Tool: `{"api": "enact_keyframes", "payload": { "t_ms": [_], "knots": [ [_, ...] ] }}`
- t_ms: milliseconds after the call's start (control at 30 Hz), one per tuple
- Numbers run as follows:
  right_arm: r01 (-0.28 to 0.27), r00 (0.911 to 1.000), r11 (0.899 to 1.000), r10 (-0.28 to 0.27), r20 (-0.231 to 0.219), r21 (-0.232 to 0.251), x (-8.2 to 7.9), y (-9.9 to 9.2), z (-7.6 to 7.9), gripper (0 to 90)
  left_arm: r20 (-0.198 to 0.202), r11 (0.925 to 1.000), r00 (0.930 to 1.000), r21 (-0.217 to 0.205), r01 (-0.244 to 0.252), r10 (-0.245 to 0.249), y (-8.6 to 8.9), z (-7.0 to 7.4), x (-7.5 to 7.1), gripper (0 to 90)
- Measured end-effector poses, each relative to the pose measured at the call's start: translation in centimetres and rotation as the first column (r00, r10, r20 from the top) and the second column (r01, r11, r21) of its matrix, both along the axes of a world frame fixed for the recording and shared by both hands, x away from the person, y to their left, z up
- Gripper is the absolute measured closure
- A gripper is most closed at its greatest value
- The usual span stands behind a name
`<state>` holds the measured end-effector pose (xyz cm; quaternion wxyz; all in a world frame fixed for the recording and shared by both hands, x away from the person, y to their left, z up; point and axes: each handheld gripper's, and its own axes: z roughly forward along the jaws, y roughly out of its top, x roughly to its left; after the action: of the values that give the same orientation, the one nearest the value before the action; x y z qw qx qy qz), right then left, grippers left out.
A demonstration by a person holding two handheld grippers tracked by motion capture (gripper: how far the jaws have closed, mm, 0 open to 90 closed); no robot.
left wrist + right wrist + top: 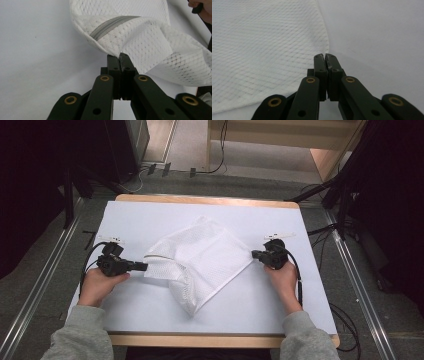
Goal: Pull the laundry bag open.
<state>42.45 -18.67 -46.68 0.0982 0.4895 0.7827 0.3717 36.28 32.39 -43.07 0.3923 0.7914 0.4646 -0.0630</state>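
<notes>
Left tongs pinch the mesh laundry bag beside its zipper, right tongs clenched empty at three o'clock: re-grip that corner squarely.

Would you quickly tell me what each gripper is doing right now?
Left gripper: shut on the mesh bag near its zipper.
Right gripper: shut at the bag's corner; a grip on it cannot be told.
</notes>
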Motion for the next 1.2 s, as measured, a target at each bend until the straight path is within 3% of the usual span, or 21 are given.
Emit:
{"api": "enact_keyframes", "payload": {
  "t_ms": [367, 533, 700, 800, 933, 1033, 1100, 1200],
  "knots": [
    [0.039, 0.999, 0.999, -0.038, -0.022, 0.027, 3.6, -1.3, -0.3, 90.0, -0.022, 0.9999, 0.9997, 0.009, 0.006, -0.005, 0.4, -0.6, -2.0, 90.0],
    [0.047, 0.9987, 0.998, -0.046, -0.02, 0.032, 4.8, -1.2, -0.3, 90.0, -0.051, 0.9997, 0.9985, 0.012, 0.023, -0.022, 0.4, -1.2, -3.1, 90.0],
    [0.041, 0.9988, 0.999, -0.04, -0.027, 0.024, 5.4, -0.8, -0.5, 89.8, -0.049, 0.9998, 0.9988, 0.02, 0.009, -0.008, 0.9, -1.5, -3.3, 85.2],
    [0.039, 0.9992, 0.999, -0.039, -0.009, 0.019, 5.1, -0.7, -0.2, 79.6, -0.017, 0.9995, 0.9998, 0.03, 0.0, 0.0, 1.1, -0.9, -3.3, 73.7],
    [0.044, 0.9987, 0.998, -0.045, 0.022, 0.034, 4.1, -1.0, 0.6, 73.4, 0.029, 0.9997, 0.9994, 0.015, -0.017, 0.017, 1.6, 0.2, -3.2, 62.5],
    [0.038, 0.9986, 0.999, -0.039, 0.035, 0.039, 2.9, -1.1, 1.1, 71.6, 0.058, 0.9998, 0.9983, 0.019, -0.005, 0.004, 1.8, 1.2, -2.7, 58.1],
    [0.024, 0.9986, 0.999, -0.026, 0.046, 0.039, 1.9, -1.0, 1.6, 70.4, 0.059, 1.0, 0.9982, 0.006, -0.005, 0.005, 1.8, 1.4, -2.4, 55.7],
    [0.001, 0.9988, 0.999, -0.003, 0.049, 0.054, 0.4, -0.5, 1.8, 69.8, 0.063, 0.9996, 0.998, 0.027, 0.003, -0.005, 1.1, 1.4, -1.5, 54.7]
  ]
}}
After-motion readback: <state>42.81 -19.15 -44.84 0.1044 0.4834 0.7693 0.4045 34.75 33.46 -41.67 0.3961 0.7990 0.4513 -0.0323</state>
